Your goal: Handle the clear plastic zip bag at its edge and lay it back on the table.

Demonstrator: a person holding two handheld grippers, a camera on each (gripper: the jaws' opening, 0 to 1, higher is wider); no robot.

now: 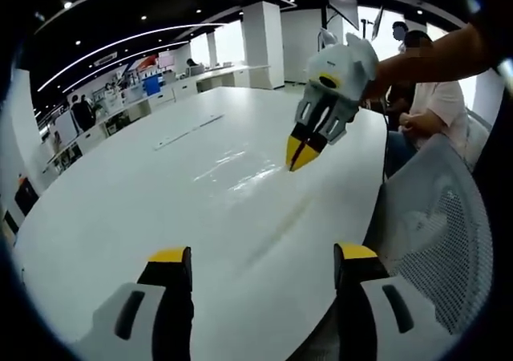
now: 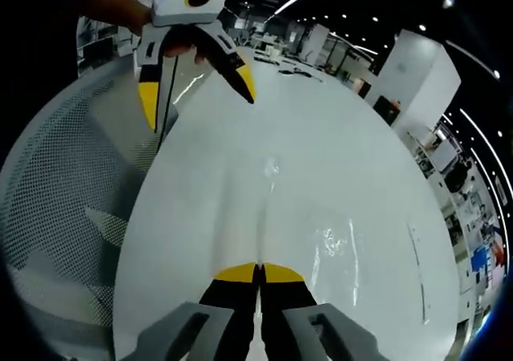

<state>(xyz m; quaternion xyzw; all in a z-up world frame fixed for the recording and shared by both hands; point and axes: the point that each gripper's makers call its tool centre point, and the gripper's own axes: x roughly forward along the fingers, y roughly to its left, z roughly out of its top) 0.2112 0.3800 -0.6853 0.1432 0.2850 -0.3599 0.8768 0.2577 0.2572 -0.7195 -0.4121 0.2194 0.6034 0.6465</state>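
Office space is extending behind the work area: white columns, ceiling light strips and rows of desks are showing in both views. A large white worktop (image 1: 160, 200) with a rounded edge is occupying the centre, and its glossy surface is reflecting the ceiling lights. A grey mesh chair (image 1: 437, 217) is standing at the worktop's near edge, and a seated person (image 1: 437, 104) is sitting beyond it at the far edge.

The clear plastic zip bag (image 1: 236, 168) is lying flat near the middle of the worktop, showing as a faint glare patch with a thin strip running toward the near edge; its outline is hard to trace. In the right gripper view it is appearing as shiny wrinkles (image 2: 337, 241).

The left tongs (image 1: 260, 261) are standing wide apart over the near edge, gripping nothing and touching nothing. The right tongs (image 2: 259, 273) are pressed together with yellow tips meeting, positioned low over the worktop beside the bag; whether bag film is pinched between them cannot be determined. A hand (image 2: 180, 52) is holding the left tongs.
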